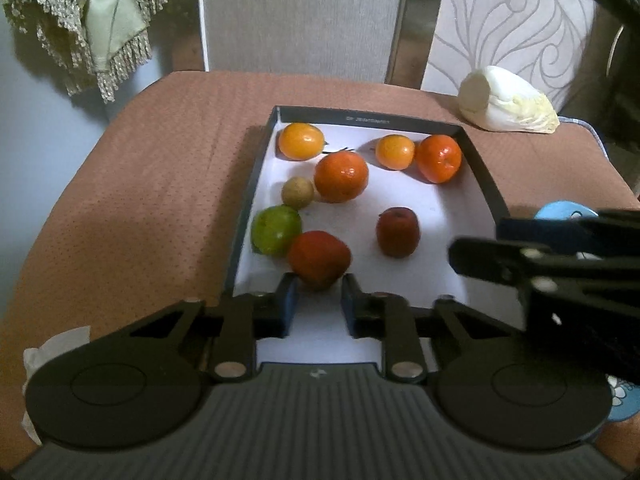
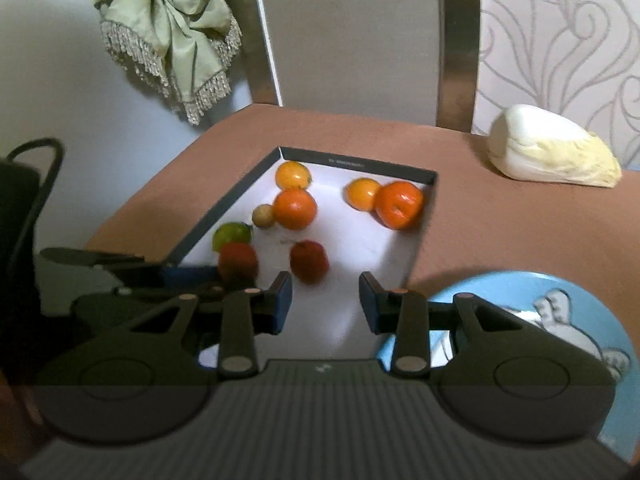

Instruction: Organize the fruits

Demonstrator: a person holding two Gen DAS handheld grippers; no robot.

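Place: I read this as a home, likely a dining room | Evidence: I see a brown cloth-covered desk (image 1: pixel 140 184), upholstered chair back (image 2: pixel 352 32), swirl-patterned wallpaper (image 2: pixel 560 40), a fringed green drape (image 2: pixel 168 28), a napa cabbage (image 2: pixel 552 148) lying on the desk.

**Cloth, card, gloss and matt plastic**

The brown seat cover (image 1: pixel 132 184) is woven cloth, matt and dimpled. The box (image 1: pixel 486 184) looks like thin card, dark matt walls over a smooth white paper floor. The orange fruits (image 1: pixel 341 176) shine glossy; the small tan fruit (image 1: pixel 297 192) is dull. Far left, the green drape (image 2: pixel 176 20) has a satin sheen and beaded fringe. The chair frame (image 2: pixel 458 40) is brushed metal. The left gripper (image 1: pixel 319 300) is matt black plastic.
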